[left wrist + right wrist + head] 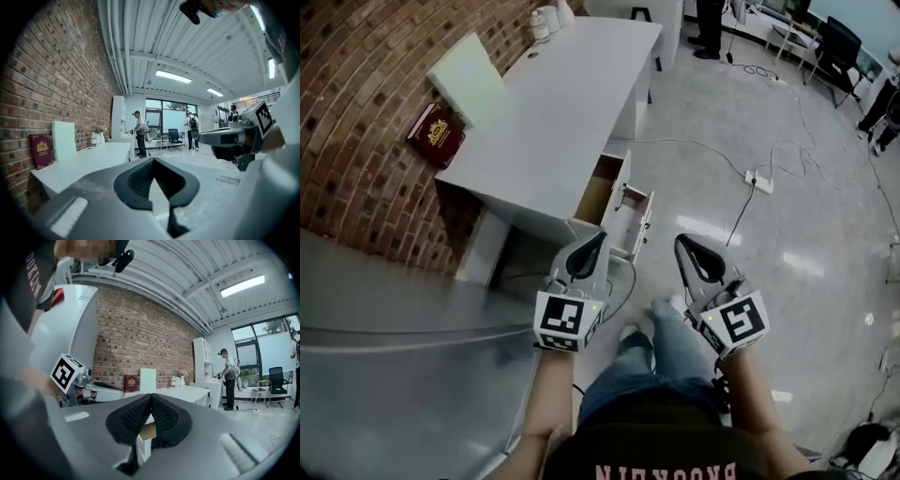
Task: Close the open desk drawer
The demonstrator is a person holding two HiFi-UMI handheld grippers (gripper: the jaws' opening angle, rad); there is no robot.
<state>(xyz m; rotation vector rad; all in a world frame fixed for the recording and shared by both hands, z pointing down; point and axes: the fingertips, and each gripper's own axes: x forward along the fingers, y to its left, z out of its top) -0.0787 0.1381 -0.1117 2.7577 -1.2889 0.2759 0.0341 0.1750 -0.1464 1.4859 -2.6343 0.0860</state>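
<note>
Nearest to you, your left gripper (589,253) and right gripper (692,255) sit side by side above your jeans (661,352). Both have their jaws pressed together at the tips, with nothing between them. Both point toward the white desk (553,103). Just beyond the left gripper's tips, the open desk drawer (623,211) is pulled out from the desk's near end, and its wooden inside shows. On the floor to the right, a white power strip (759,181) lies with its cables. Farther along the desktop, a red book (437,134) and a white panel (469,80) lean against the brick wall (356,112). White bottles (546,21) stand at the far end.
</note>
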